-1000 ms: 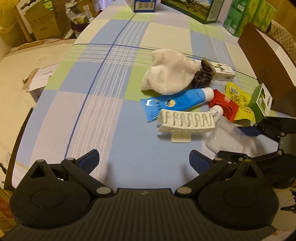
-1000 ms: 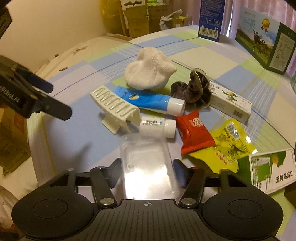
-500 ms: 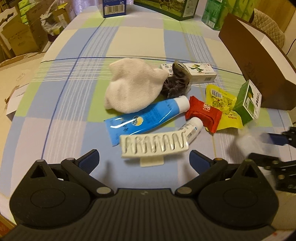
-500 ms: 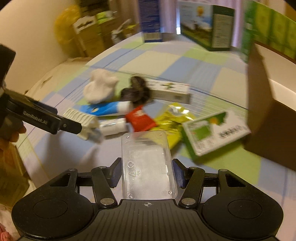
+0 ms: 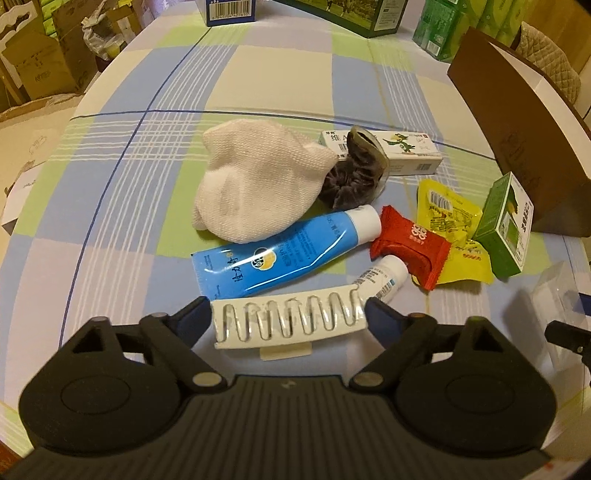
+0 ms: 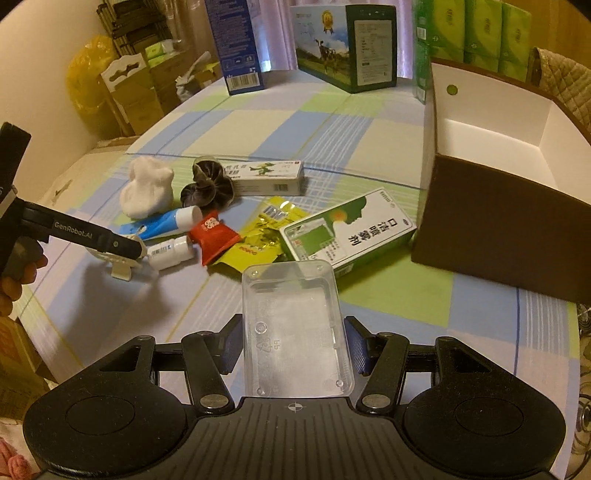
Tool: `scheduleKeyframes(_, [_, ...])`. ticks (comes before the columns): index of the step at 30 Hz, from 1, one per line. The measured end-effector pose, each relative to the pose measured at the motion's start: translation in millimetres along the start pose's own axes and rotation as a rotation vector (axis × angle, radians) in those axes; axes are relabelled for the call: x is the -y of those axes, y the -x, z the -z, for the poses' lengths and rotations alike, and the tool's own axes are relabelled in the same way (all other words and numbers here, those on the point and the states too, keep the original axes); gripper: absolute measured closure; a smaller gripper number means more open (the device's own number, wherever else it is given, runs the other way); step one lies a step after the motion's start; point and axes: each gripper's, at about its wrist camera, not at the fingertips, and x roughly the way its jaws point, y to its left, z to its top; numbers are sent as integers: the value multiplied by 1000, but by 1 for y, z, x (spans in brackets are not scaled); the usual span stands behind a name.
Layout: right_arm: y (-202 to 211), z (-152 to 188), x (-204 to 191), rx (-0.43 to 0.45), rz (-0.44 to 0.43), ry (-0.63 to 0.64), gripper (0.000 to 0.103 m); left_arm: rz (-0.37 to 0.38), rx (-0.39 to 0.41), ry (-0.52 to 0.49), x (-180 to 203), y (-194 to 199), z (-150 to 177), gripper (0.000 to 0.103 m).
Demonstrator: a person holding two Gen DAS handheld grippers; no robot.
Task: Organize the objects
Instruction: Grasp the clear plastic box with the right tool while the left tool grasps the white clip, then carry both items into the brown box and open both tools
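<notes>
A: What is lying on the checked surface?

B: A sock, a tube, packets. Cardboard boxes are standing behind.

A: The tongs?

B: The right tongs are grasping a clear tray; the left tongs are spread around a white clip, partly hidden.

Clear glossy plastic case, knitted cloth sock

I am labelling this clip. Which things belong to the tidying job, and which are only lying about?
Job: clear case in right gripper; hair claw between left gripper fingers; brown box; sock; blue tube.

Lying about: milk carton; green packs.
</notes>
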Motion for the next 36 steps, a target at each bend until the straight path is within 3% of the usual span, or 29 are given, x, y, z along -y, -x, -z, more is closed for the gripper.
scheduleKeyframes(7, [12,-9,14,31,-32,-13,49,-47,23,49,7,15,4,17])
scheduleKeyframes(15, [41,-25,43,95,-56,-48,49,-13,121,12,44,58,-17,17])
scheduleKeyframes(29, [103,-70,145,254,60,-161,49,181,250,-217,205,63,-100,16])
scheduleKeyframes(36, [91,-95,207,247,137,-198,49,252,261,-302,287,40,-151,16])
